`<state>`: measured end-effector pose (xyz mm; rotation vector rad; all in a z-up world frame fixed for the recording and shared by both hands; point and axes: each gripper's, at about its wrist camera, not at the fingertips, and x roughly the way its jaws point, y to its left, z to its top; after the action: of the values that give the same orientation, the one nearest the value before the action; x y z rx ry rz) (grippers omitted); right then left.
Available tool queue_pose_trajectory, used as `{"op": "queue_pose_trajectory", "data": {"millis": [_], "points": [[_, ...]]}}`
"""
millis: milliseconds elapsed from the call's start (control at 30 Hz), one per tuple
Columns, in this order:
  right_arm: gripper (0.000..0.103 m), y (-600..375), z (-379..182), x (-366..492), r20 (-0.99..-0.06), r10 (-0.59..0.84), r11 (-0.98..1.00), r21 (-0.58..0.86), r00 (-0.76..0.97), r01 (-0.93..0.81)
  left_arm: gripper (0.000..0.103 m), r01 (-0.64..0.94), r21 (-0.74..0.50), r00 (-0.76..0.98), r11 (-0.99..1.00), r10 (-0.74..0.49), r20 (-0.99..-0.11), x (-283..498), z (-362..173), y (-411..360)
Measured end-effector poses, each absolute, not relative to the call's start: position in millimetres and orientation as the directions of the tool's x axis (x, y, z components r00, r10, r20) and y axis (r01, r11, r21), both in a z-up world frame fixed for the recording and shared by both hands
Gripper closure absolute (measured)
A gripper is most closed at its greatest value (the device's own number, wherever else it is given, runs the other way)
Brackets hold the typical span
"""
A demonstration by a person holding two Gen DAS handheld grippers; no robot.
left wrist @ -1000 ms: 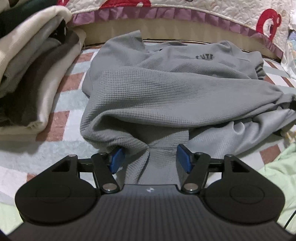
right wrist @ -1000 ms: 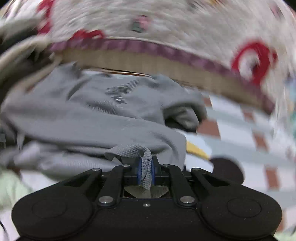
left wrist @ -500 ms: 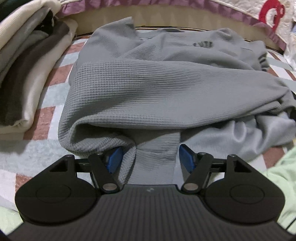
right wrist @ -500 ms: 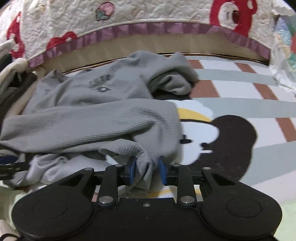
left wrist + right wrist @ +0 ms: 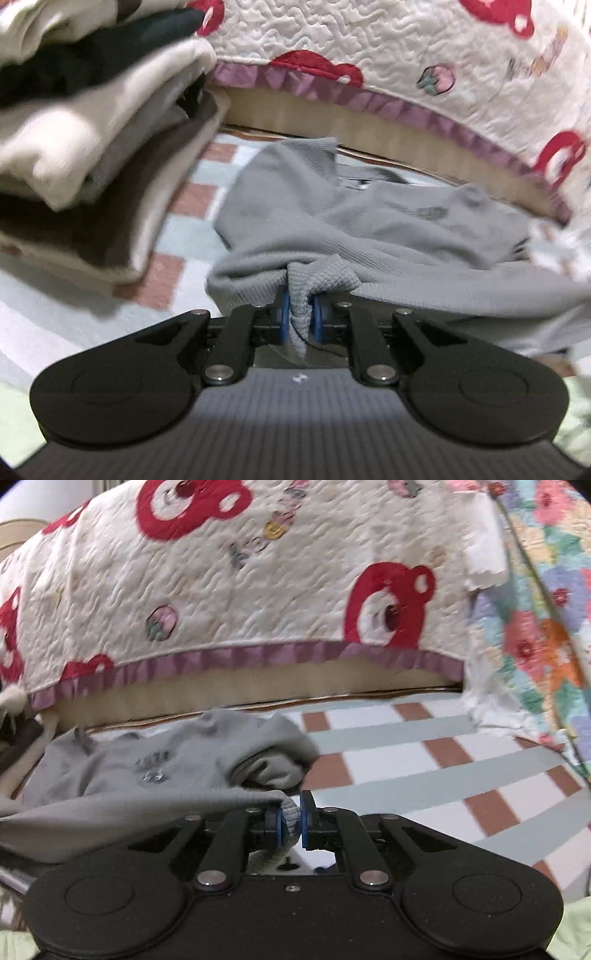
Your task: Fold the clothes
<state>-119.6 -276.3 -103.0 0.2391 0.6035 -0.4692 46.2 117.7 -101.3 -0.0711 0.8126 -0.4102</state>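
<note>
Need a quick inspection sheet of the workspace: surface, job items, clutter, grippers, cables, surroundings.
Surface: striped mat, mostly bare on the right.
Job's things: grey shirt, crumpled, its near edge lifted between both grippers.
Clutter: folded pile left of the shirt; pale green cloth at the near edge.
Grippers: left gripper and right gripper both pinch the shirt's fabric.
Cables: nothing seen.
Surroundings: quilt hanging behind; floral fabric to the right.

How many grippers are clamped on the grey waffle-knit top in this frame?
2. The left gripper pinches a bunched edge nearest the folded clothes stack; the right gripper pinches the grey waffle-knit top at its opposite end, over the striped mat.
</note>
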Motion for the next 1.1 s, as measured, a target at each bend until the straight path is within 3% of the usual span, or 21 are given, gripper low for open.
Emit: {"op": "queue_pose_trajectory", "data": {"millis": [100,200,400,467,500,667,700,733,767,833,933,1033,1100], "points": [[0.093,-279.5,-109.1,-121.0,-0.616,-0.367,0.855,0.072,0.697,0.513,0.087,0.332,-0.273,0.560,0.903,-0.422,-0.713,39.2,-118.3,126.6],[0.094,-281.6,-123.4,-121.5,-0.640,-0.364,0.840,0.088,0.676,0.536,0.083,0.324,-0.230,0.535,0.918,-0.378,-0.756,35.1,-134.6,126.1],[0.094,-286.1,-120.8,-122.9,-0.616,-0.391,0.832,0.082,0.684,0.549,0.080,0.374,-0.164,0.568,0.913,-0.365,-0.738,27.9,-130.3,122.6],[0.094,-288.0,-119.4,-123.1,-0.608,-0.396,0.829,0.086,0.688,0.553,0.050,0.381,-0.148,0.543,0.913,-0.351,-0.763,27.7,-133.4,120.9],[0.094,-288.9,-118.6,-123.2,-0.604,-0.399,0.827,0.087,0.690,0.555,0.049,0.380,-0.136,0.536,0.915,-0.338,-0.774,26.3,-136.4,120.4],[0.094,-293.2,-120.9,-124.2,-0.601,-0.403,0.821,0.096,0.691,0.562,0.048,0.409,-0.207,0.461,0.889,-0.397,-0.793,25.4,-144.3,121.5],[0.094,-294.9,-121.4,-124.2,-0.600,-0.403,0.819,0.101,0.692,0.565,0.053,0.399,-0.171,0.501,0.901,-0.370,-0.782,22.4,-141.7,122.3],[0.094,-296.3,-121.6,-123.8,-0.598,-0.406,0.819,0.098,0.691,0.566,0.093,0.385,-0.132,0.542,0.913,-0.340,-0.768,19.3,-138.9,123.2],[0.094,-297.4,-121.3,-122.9,-0.595,-0.413,0.820,0.086,0.689,0.566,0.097,0.400,-0.053,0.589,0.915,-0.301,-0.750,13.3,-135.0,121.0],[0.094,-299.8,-119.5,-119.2,-0.584,-0.435,0.828,0.040,0.685,0.560,0.097,0.434,0.051,0.651,0.899,-0.274,-0.708,1.2,-128.0,119.6],[0.093,-308.6,-118.9,-111.4,-0.596,-0.427,0.839,0.020,0.680,0.544,0.095,0.463,-0.110,0.548,0.879,-0.381,-0.745,1.5,-130.4,128.1],[0.093,-314.0,-124.3,-108.8,-0.621,-0.397,0.838,0.055,0.676,0.542,0.079,0.446,-0.228,0.471,0.865,-0.444,-0.762,4.5,-139.9,128.5],[0.092,-315.9,-130.1,-110.6,-0.633,-0.382,0.836,0.074,0.674,0.543,0.072,0.455,-0.189,0.471,0.870,-0.415,-0.778,3.8,-146.5,121.6]]}}
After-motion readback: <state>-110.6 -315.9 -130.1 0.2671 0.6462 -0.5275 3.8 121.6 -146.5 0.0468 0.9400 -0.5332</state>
